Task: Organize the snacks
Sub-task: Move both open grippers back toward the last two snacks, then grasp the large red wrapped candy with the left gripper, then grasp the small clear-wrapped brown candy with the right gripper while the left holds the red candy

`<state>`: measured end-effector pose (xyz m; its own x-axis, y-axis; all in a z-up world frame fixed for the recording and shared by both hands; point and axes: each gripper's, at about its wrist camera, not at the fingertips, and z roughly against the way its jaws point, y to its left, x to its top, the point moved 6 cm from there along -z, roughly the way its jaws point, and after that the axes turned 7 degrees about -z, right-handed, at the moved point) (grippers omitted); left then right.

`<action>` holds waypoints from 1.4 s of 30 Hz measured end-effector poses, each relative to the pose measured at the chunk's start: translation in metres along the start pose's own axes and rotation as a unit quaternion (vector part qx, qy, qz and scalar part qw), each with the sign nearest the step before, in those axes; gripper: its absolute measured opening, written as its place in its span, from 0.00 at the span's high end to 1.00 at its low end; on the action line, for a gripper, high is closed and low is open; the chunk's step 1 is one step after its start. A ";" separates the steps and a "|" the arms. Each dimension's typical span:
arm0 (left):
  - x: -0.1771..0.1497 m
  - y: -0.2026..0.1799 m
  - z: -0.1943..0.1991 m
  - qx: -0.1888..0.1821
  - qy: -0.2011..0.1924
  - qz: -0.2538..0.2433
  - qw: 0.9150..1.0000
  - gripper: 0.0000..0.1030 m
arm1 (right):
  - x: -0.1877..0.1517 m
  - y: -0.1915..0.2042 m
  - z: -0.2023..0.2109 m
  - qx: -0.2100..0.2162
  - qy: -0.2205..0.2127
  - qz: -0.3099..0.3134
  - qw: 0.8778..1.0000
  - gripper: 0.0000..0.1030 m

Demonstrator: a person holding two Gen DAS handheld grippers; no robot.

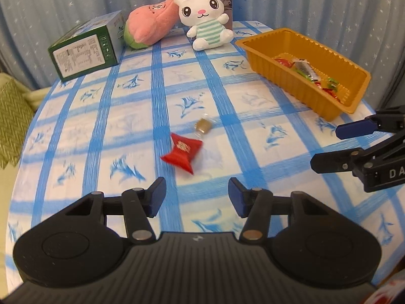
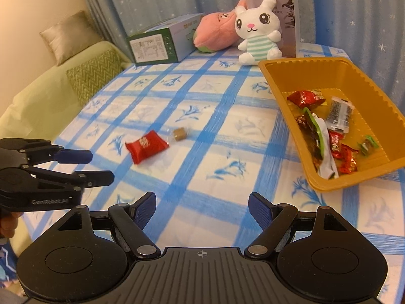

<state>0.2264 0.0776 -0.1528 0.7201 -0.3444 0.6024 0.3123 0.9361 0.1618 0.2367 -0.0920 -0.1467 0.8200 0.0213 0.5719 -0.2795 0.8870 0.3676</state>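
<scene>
Around: green box [image 1: 86,48], pink plush [image 1: 152,25], white rabbit plush [image 1: 206,17] behind orange tray [image 1: 283,58].
Path: red candy [image 1: 182,152], clear-wrapped brown candy [image 1: 203,124], nothing between.
Writing: "GeniRobot.AI" on left gripper [image 2: 101,168].
Fingers: left gripper partly parted, empty; right gripper [image 2: 202,209] wide, empty.

We get two wrist fisheyes angled down over the table [image 1: 76,116], left beside right; both share the red candy [image 1: 182,152] and tray [image 2: 374,91].

The table [image 1: 131,136] has a white cloth with blue checks. On its middle lie a red candy [image 1: 182,152] and, just beside it, a small brown candy [image 1: 204,126] in clear wrap. At the right stands a yellow tray [image 1: 268,60]. At the far edge are a green box [image 1: 86,50], a pink plush [image 1: 152,25], a white rabbit [image 1: 206,17] and a grey box [image 1: 226,2].
</scene>
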 end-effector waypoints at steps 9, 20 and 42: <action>0.021 0.018 -0.043 -0.015 0.002 -0.041 0.999 0.56 | 0.016 0.001 -0.028 -0.019 -0.011 -0.034 0.999 0.22; 0.032 0.023 -0.079 -0.042 0.018 -0.072 0.996 0.65 | 0.026 0.000 -0.048 -0.036 -0.011 -0.065 0.997 0.22; 0.027 0.034 -0.095 -0.066 0.029 -0.063 0.995 0.78 | 0.043 0.016 -0.078 -0.040 -0.002 -0.062 0.997 0.22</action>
<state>0.3155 0.0931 -0.2056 0.7037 -0.4657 0.5366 0.4788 0.8688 0.1261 0.3066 -0.0412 -0.1736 0.8434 -0.0931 0.5292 -0.1350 0.9166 0.3764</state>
